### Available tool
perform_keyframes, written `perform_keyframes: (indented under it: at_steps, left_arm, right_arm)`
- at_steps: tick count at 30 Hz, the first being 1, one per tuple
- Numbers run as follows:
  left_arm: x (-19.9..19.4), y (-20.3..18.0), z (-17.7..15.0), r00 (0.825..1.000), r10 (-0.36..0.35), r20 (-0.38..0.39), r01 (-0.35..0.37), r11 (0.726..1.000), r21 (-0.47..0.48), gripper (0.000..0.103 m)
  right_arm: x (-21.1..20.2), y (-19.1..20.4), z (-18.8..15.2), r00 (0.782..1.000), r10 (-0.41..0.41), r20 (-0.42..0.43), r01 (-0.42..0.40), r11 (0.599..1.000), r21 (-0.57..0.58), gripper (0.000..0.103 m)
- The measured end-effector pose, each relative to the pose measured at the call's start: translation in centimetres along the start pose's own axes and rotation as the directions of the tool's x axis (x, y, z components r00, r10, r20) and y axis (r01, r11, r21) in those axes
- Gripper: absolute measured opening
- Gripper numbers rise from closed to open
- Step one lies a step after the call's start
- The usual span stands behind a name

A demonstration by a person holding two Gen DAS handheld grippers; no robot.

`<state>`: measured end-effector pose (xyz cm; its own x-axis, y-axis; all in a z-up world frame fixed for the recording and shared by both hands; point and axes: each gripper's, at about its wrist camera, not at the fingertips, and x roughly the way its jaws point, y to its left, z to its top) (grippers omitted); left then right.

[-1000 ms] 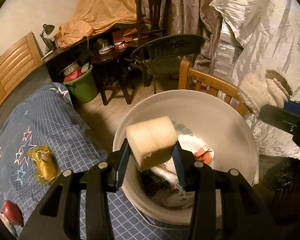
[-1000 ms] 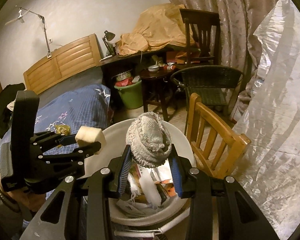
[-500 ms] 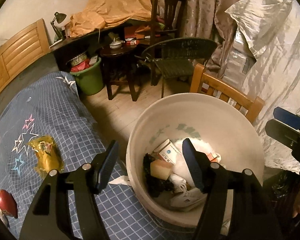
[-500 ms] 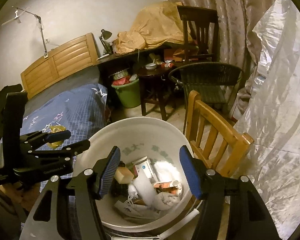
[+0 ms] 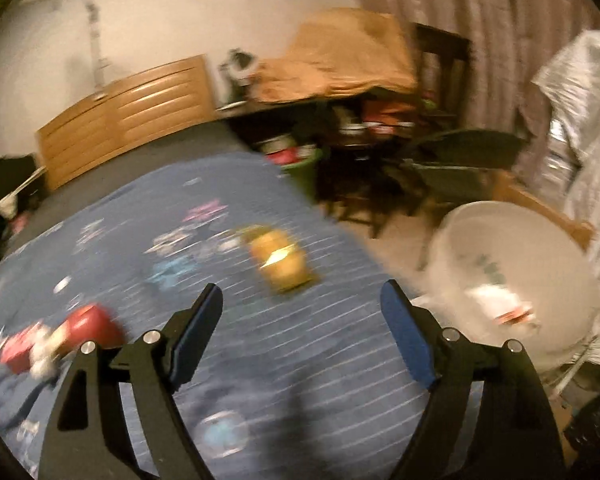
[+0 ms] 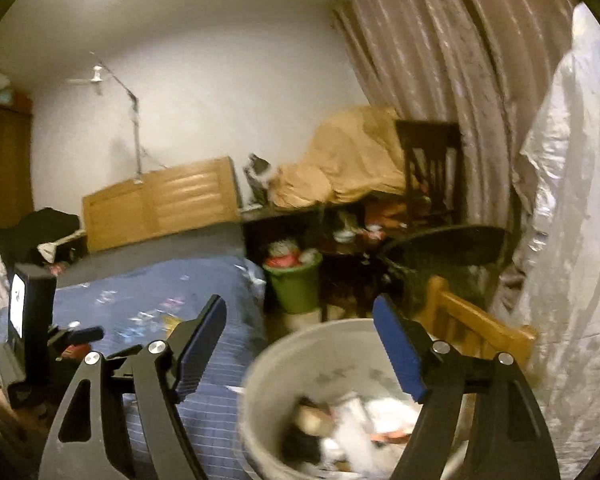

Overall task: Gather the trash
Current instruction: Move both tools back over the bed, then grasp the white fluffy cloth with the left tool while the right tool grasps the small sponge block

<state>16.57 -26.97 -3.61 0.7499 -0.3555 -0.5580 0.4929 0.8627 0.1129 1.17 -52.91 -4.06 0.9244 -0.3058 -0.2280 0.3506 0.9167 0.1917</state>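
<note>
- Left wrist view: my left tongs (image 5: 302, 308) have just been opening and now stand spread with nothing between them. The sponge is gone from them. They face the bed (image 5: 204, 360), where a yellow packet (image 5: 282, 260) lies near the bed's right edge; the white bucket (image 5: 556, 240) stands beside that edge.
- Right wrist view: my right tongs (image 6: 300, 322) have also just been opening and are empty. The knitted piece is dropped; the bucket (image 6: 268, 368) holds mixed trash. I judge the yellow packet comes next.
</note>
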Motion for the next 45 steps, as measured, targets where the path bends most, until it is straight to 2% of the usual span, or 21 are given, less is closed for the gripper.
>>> perform_keyframes:
  at_steps: [3, 5, 7, 11, 12, 14, 18, 22, 23, 24, 26, 29, 32, 34, 38, 41, 43, 45]
  left_arm:
    - [-1.2, 5.6, -2.0, 0.995, 0.096, -0.026, -0.097, 0.993, -0.071, 0.078]
    - [-2.1, 9.8, -3.4, 0.985, 0.163, -0.052, -0.169, 0.977, -0.128, 0.078]
    - [-3.2, 14.4, -4.6, 0.967, 0.241, -0.084, -0.253, 0.948, -0.191, 0.078]
    - [-3.8, 21.9, -6.5, 0.933, 0.326, -0.152, -0.358, 0.888, -0.289, 0.078]
    - [-3.5, 23.8, -6.9, 0.928, 0.329, -0.174, -0.369, 0.875, -0.314, 0.078]
    - [-2.4, 27.0, -7.6, 0.93, 0.296, -0.22, -0.36, 0.858, -0.367, 0.072]
    - [0.5, 30.3, -9.0, 0.926, 0.247, -0.284, -0.353, 0.833, -0.427, 0.067]
    - [3.3, 30.6, -9.6, 0.933, 0.18, -0.312, -0.303, 0.861, -0.409, 0.063]
    - [3.8, 30.7, -9.8, 0.934, 0.167, -0.317, -0.294, 0.863, -0.41, 0.048]
    - [4.3, 31.0, -10.0, 0.928, 0.156, -0.337, -0.297, 0.858, -0.418, 0.039]
    - [4.2, 31.6, -10.5, 0.934, 0.125, -0.334, -0.274, 0.851, -0.449, 0.031]
    - [1.1, 31.4, -10.3, 0.953, 0.152, -0.263, -0.265, 0.841, -0.471, 0.03]
    - [-3.1, 31.3, -10.7, 0.959, 0.193, -0.206, -0.273, 0.822, -0.5, 0.03]
    - [-6.1, 31.5, -11.5, 0.955, 0.234, -0.182, -0.296, 0.8, -0.521, 0.03]
    - [-9.8, 32.7, -14.1, 0.937, 0.292, -0.193, -0.349, 0.746, -0.567, 0.03]
    - [-11.2, 33.5, -15.6, 0.92, 0.333, -0.205, -0.388, 0.71, -0.588, 0.03]
    - [-11.9, 34.3, -16.2, 0.92, 0.334, -0.204, -0.386, 0.692, -0.61, 0.03]
    - [-12.1, 34.7, -16.6, 0.922, 0.329, -0.202, -0.381, 0.688, -0.618, 0.03]
  right_arm:
    - [0.6, 3.0, -1.0, 0.998, 0.066, -0.021, -0.066, 0.998, 0.004, 0.08]
    - [1.2, 4.9, -1.7, 0.993, 0.108, -0.046, -0.108, 0.994, 0.006, 0.08]
    - [2.2, 7.1, -2.5, 0.985, 0.15, -0.089, -0.15, 0.989, 0.003, 0.082]
    - [4.2, 11.6, -4.0, 0.955, 0.241, -0.173, -0.244, 0.97, 0.003, 0.082]
    - [4.6, 12.9, -4.3, 0.945, 0.264, -0.195, -0.269, 0.963, 0.001, 0.082]
    - [5.3, 15.2, -4.8, 0.925, 0.3, -0.232, -0.311, 0.95, -0.011, 0.082]
    - [5.9, 18.6, -5.5, 0.9, 0.336, -0.277, -0.358, 0.933, -0.031, 0.082]
    - [6.9, 20.8, -6.1, 0.882, 0.343, -0.322, -0.376, 0.926, -0.042, 0.082]
    - [7.2, 21.1, -6.2, 0.879, 0.343, -0.332, -0.378, 0.925, -0.043, 0.082]
    - [7.4, 21.5, -6.3, 0.875, 0.345, -0.34, -0.381, 0.923, -0.043, 0.082]
    - [7.9, 22.2, -6.2, 0.865, 0.356, -0.354, -0.397, 0.917, -0.047, 0.082]
    - [8.1, 23.9, -5.8, 0.844, 0.393, -0.366, -0.447, 0.892, -0.072, 0.081]
    - [8.6, 27.3, -5.1, 0.795, 0.458, -0.397, -0.539, 0.834, -0.118, 0.081]
    - [9.2, 29.7, -5.1, 0.76, 0.491, -0.426, -0.591, 0.794, -0.139, 0.081]
    - [11.5, 37.0, -4.9, 0.666, 0.54, -0.514, -0.701, 0.69, -0.183, 0.081]
    - [14.4, 43.5, -5.2, 0.593, 0.543, -0.594, -0.757, 0.627, -0.183, 0.081]
    - [16.0, 46.9, -5.7, 0.57, 0.517, -0.638, -0.768, 0.611, -0.191, 0.081]
    - [18.5, 50.9, -7.2, 0.548, 0.459, -0.7, -0.77, 0.604, -0.207, 0.081]
